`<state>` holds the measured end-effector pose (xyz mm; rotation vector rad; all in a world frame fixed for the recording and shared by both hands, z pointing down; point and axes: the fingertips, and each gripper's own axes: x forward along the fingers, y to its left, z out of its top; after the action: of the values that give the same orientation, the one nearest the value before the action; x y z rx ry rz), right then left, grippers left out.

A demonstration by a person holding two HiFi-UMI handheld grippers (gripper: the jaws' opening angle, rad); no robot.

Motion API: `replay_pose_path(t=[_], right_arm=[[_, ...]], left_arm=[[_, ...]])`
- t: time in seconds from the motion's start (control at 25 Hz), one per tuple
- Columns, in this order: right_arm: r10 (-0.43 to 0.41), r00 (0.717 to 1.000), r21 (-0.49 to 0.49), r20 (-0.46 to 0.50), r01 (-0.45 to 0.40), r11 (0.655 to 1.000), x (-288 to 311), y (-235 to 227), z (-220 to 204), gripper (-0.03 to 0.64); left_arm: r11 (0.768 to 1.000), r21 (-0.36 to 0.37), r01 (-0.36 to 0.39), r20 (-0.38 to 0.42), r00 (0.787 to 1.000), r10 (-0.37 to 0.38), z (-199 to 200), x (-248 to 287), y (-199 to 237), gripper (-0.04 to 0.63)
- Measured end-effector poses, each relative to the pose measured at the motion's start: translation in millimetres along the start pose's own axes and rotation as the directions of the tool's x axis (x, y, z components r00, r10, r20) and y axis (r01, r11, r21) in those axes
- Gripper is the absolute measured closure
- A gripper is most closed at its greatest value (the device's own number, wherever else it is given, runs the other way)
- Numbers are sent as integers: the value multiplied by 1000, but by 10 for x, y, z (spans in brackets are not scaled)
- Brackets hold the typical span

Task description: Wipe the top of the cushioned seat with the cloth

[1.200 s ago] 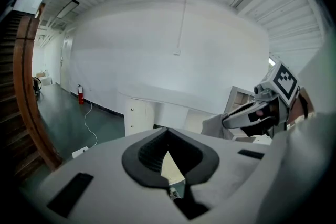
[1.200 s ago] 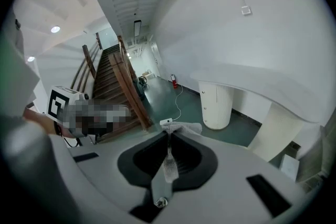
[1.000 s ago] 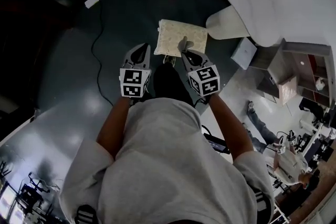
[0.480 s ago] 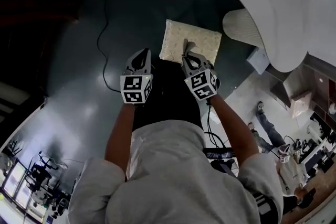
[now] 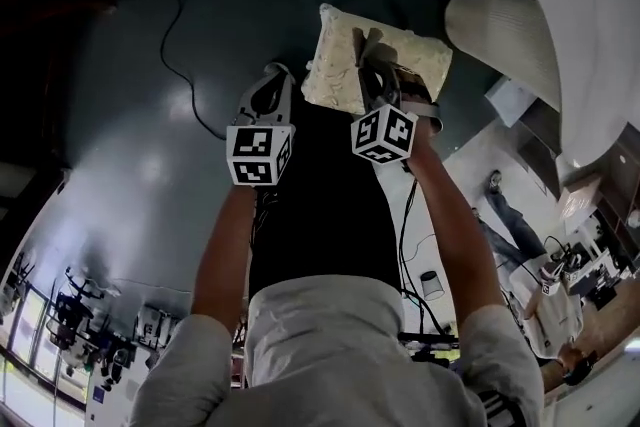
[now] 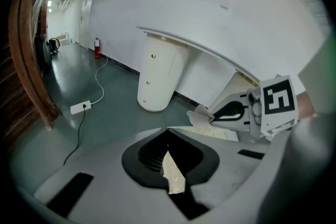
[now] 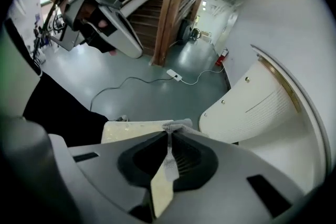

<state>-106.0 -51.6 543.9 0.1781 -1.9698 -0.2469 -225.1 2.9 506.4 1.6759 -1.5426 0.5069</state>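
Cream cushioned seat [image 5: 335, 40] lies beneath the right gripper [image 5: 372, 70], clamped on the cloth [image 5: 363, 45]. Left gripper [image 5: 275, 80] closed, empty, beside the seat. Risk: thin pinch; cloth may slip under wiping drag.

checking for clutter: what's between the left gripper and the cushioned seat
In the head view, only a strip of bare dark floor separates the left gripper from the cushioned seat.
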Motion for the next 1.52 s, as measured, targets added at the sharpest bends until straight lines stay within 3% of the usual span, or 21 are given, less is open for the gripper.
replay_pose_path(t=[0.16, 0.24, 0.44, 0.68, 1.12, 1.28, 1.52], right_arm=[[-85, 996, -169, -40, 78, 983, 466, -118, 80, 588], [-95, 994, -267, -54, 77, 961, 722, -119, 130, 588], [54, 980, -409, -192, -130, 903, 1339, 228, -116, 588], [83, 968, -289, -235, -151, 945, 1485, 334, -212, 588], [20, 986, -130, -168, -42, 991, 1530, 220, -254, 588], [2, 991, -61, -131, -10, 998, 1477, 224, -216, 588], [48, 989, 24, -142, -45, 999, 1361, 277, -417, 588]], left_arm=[[1000, 9, 13, -35, 999, -12, -349, 206, 203, 580], [1000, 17, 21, -44, 999, -21, -424, 296, 321, 580], [1000, 17, 15, -52, 999, -14, -448, 523, 560, 580], [997, 36, 64, -58, 996, -62, -296, 669, 649, 580], [983, 84, 164, -128, 980, -153, -379, 981, 482, 580], [985, 83, 154, -140, 980, -141, -437, 998, 445, 580], [977, 105, 184, -165, 972, -165, -488, 1007, 124, 580]])
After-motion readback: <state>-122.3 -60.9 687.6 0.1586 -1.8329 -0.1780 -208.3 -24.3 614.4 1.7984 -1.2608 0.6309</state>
